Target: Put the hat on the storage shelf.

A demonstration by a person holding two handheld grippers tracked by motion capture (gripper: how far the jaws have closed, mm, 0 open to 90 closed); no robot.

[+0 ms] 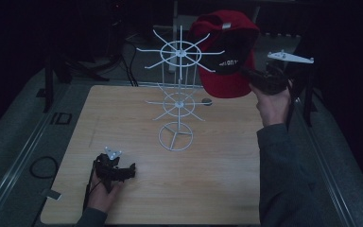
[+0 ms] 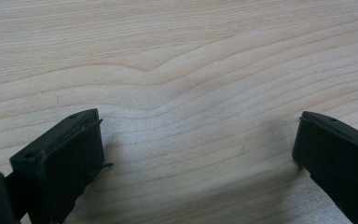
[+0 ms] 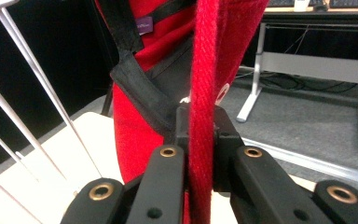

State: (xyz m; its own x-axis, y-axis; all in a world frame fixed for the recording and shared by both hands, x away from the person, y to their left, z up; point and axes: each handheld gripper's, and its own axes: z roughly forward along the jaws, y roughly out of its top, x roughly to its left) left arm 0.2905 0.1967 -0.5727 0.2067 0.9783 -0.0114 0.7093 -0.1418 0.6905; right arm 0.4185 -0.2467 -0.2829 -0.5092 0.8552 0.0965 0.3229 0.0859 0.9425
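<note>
A red cap [image 1: 227, 52] with a black inside hangs in the air at the upper right, next to the top ring of a white wire rack [image 1: 179, 52]. My right gripper [image 1: 257, 80] is shut on the cap's brim. In the right gripper view the red brim [image 3: 203, 116] runs upright between the two closed black jaws, and white rack prongs [image 3: 32, 70] cross the left side. My left gripper [image 1: 123, 171] rests low on the wooden table [image 1: 217, 165] at the front left, open, with bare wood [image 2: 196, 116] between its fingers [image 2: 65, 158].
The rack stands mid-table on a round wire base [image 1: 175, 136], with a lower ring of prongs [image 1: 177, 103]. A small dark disc [image 1: 207, 101] lies on the table behind it. Dark tripod legs [image 1: 75, 61] and cables stand beyond the far edge.
</note>
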